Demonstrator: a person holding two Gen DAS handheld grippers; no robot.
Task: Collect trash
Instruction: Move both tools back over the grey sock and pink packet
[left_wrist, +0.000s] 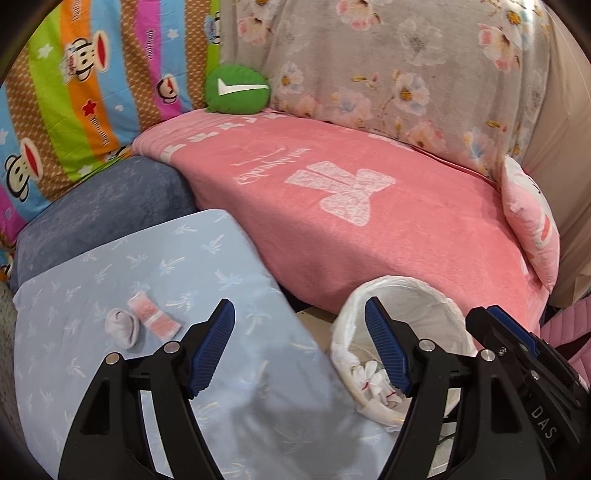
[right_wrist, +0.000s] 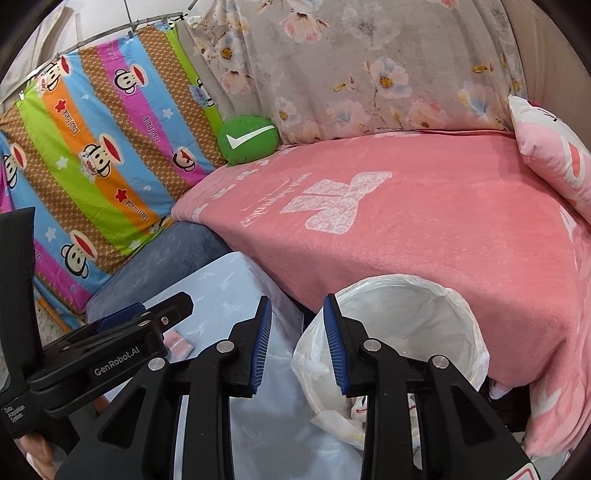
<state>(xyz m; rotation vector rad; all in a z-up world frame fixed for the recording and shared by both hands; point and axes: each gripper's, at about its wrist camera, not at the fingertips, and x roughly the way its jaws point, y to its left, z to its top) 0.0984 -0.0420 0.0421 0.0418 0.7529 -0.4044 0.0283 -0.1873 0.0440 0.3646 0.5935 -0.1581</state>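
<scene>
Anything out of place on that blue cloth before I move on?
Yes: a crumpled white tissue and a pink wrapper lie loose on the light blue cloth, touching, left of the lined bin, which already holds crumpled paper. Both grippers are empty.

A waste bin (left_wrist: 402, 332) lined with a plastic bag (right_wrist: 310, 365) stands on the floor just before the sofa seat, which a blanket (left_wrist: 369, 229) covers. Crumpled tissues (left_wrist: 373, 376) lie in the bin's bottom. Left of the bin sits a cloth-covered stool (left_wrist: 184, 295), and on its left part lie a balled wad of paper (left_wrist: 122, 326) and a small packet (left_wrist: 155, 317), touching side by side. Behind the stool a cushion (left_wrist: 107, 206) rests against a hanging cartoon sheet (left_wrist: 74, 92). A round pillow (left_wrist: 236, 88) sits at the seat's back left corner, against the floral cover (left_wrist: 388, 62) over the backrest. A printed pillow (left_wrist: 532, 221) leans at the seat's right end.
</scene>
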